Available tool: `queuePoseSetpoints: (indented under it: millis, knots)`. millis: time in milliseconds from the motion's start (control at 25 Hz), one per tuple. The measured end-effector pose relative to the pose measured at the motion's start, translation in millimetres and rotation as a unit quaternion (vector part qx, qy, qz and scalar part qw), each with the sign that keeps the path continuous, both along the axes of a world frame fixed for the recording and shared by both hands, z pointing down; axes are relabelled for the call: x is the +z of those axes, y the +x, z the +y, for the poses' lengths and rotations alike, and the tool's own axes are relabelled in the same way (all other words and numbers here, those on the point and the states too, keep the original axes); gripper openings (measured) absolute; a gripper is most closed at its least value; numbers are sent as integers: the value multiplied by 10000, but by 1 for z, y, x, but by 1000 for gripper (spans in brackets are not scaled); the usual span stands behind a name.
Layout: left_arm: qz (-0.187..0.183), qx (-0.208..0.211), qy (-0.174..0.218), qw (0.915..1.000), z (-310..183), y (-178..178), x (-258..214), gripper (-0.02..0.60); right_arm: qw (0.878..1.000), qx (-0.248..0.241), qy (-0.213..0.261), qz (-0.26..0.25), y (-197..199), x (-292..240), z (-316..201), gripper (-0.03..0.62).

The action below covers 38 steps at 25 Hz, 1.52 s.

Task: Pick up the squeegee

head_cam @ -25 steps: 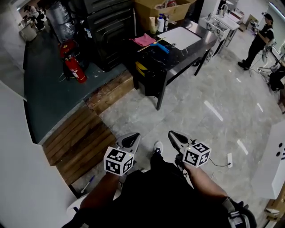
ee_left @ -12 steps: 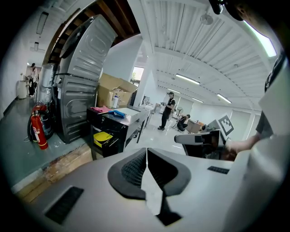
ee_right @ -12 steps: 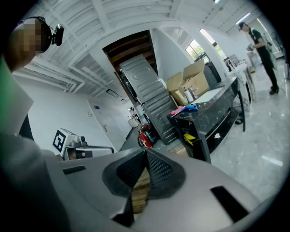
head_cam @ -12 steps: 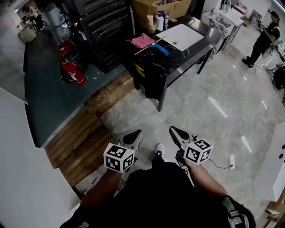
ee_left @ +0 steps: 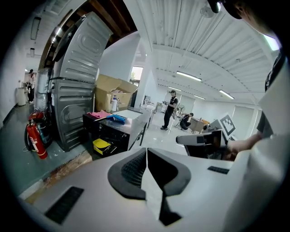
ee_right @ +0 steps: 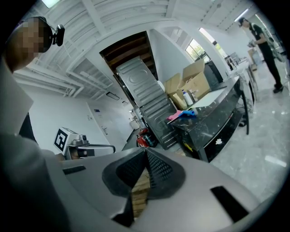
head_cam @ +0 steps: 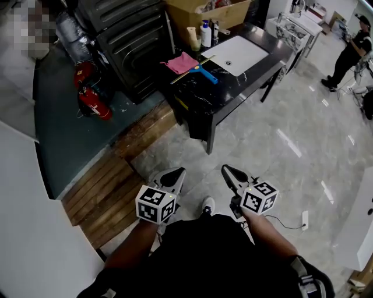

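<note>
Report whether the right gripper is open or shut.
Shut: in the right gripper view, the grey two-jaw right gripper has its jaws together at the tips, with nothing between them.

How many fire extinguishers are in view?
2. One fire extinguisher stands on the dark floor left of the metal cabinet; the second extinguisher sits just behind it, partly hidden.

I count two tongs: the left tongs and the right tongs. Well ahead of them stands one dark bench. On it there are one squeegee, one pink cloth, one white bottle and one white basin. Beyond the bench is one cardboard box. Ahead and to the left of the tongs are two red fire extinguishers. Far ahead to the right stands one person.
</note>
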<state>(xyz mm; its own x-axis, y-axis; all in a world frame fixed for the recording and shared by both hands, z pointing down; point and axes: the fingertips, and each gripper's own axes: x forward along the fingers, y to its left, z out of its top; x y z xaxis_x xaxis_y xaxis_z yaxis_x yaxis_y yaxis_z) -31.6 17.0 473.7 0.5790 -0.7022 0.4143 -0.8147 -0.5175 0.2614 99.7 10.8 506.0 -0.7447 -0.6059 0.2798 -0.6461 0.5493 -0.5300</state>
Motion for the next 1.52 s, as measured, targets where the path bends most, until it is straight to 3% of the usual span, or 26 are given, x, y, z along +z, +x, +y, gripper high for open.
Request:
queuePoseSetpoints:
  millis: [320,720,1120,1520]
  knots:
    - [-261,142,105,9995,-40,27,-3,20,10000,-58,-6,-40,20,3,-45,9]
    - [-312,139,125,9993,-62,45,-8,20,9999,-105,5,-17,39,5,-65,9]
    - [-250,164,122,9995,-69,50,-5,20,10000,-14,-16,18,48,7,-65,9]
    - [-142,287,284,9991,-111,51,-13,20,9998,151,115,95,50,2,-95,9]
